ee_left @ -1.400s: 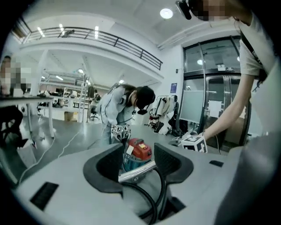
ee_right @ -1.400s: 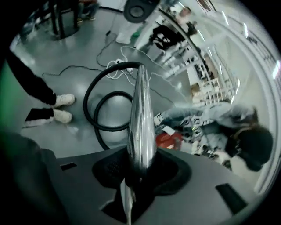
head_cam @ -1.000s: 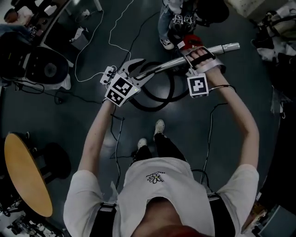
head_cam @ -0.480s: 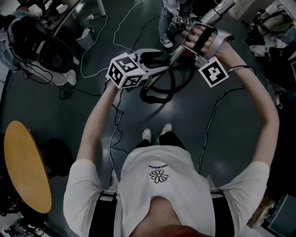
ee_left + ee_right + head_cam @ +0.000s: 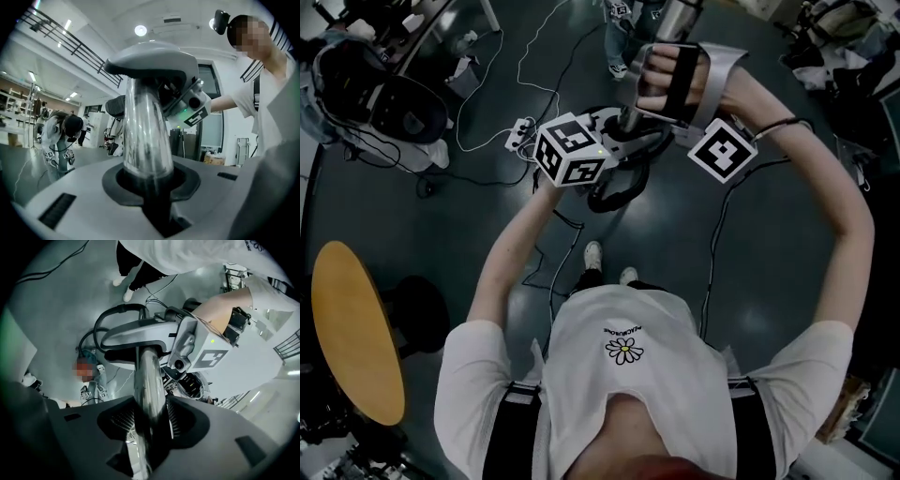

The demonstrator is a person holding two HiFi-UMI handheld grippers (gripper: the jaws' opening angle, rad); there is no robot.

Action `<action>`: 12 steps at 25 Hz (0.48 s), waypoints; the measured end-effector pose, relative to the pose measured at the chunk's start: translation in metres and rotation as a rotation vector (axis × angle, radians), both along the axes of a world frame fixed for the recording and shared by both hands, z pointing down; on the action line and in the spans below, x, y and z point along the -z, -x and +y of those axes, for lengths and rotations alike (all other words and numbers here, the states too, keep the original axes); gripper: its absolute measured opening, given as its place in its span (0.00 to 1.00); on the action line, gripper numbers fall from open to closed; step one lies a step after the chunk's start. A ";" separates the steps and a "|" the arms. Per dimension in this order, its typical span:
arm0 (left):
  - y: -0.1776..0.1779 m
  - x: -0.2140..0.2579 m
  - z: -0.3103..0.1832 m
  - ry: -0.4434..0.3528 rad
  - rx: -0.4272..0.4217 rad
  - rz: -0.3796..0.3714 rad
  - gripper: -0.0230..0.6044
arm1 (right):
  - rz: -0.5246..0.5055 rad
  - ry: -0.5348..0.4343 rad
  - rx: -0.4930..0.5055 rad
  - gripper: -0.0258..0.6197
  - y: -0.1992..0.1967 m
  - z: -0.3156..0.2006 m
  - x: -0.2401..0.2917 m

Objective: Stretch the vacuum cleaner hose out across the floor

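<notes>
The vacuum cleaner's chrome tube [image 5: 628, 118] is lifted off the floor and stands steeply between both grippers. My left gripper [image 5: 626, 141] grips it low down; its jaws have just been closing, and the tube [image 5: 145, 136] now sits clamped between them. Higher up, my right gripper [image 5: 658, 58] is shut on the same tube [image 5: 149, 376], with the ribbed pads [image 5: 172, 420] pressed to its sides. In the right gripper view the left gripper [image 5: 140, 341] shows further along the tube. The black hose [image 5: 614, 192] hangs below in a loop above the floor.
A round yellow table [image 5: 352, 328] stands at the left. Thin cables [image 5: 502, 84] and a white power strip [image 5: 522, 133] lie on the dark floor. Black equipment [image 5: 384, 94] fills the upper left. Another person [image 5: 623, 37] stands just beyond the tube.
Both grippers have risen and moved toward the top of the head view. The tube has swung from nearly level to steep. The left jaws have closed onto it.
</notes>
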State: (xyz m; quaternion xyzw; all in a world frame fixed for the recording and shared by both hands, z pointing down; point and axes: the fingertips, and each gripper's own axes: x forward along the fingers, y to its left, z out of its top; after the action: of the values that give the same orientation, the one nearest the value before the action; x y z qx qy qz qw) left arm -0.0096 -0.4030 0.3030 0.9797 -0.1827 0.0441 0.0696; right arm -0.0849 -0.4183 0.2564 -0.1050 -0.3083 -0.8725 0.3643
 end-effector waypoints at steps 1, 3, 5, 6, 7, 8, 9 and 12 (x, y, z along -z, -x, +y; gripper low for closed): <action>-0.006 -0.001 0.003 -0.002 0.016 -0.004 0.18 | -0.018 0.010 0.015 0.32 -0.006 0.005 0.001; -0.016 -0.002 0.008 -0.008 0.032 -0.026 0.18 | -0.065 0.030 0.050 0.37 -0.015 0.014 0.004; -0.024 -0.003 0.012 -0.019 0.034 -0.055 0.18 | -0.103 0.028 0.092 0.38 -0.025 0.021 0.010; -0.027 -0.002 0.014 -0.026 0.035 -0.072 0.18 | -0.117 0.020 0.102 0.38 -0.030 0.023 0.013; -0.031 -0.002 0.015 -0.034 0.038 -0.087 0.18 | -0.126 0.013 0.100 0.38 -0.035 0.025 0.016; -0.035 -0.001 0.015 -0.040 0.041 -0.097 0.18 | -0.130 0.006 0.091 0.38 -0.041 0.025 0.018; -0.039 0.000 0.015 -0.042 0.047 -0.102 0.18 | -0.133 0.000 0.077 0.38 -0.049 0.025 0.021; -0.033 0.001 -0.005 0.002 0.123 -0.083 0.18 | -0.217 -0.024 -0.001 0.38 -0.075 0.013 0.054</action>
State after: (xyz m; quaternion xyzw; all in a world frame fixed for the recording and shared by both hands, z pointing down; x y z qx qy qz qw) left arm 0.0230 -0.4080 0.3019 0.9639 -0.2452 0.0803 0.0656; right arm -0.0103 -0.4054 0.2021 -0.0057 -0.3355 -0.8822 0.3303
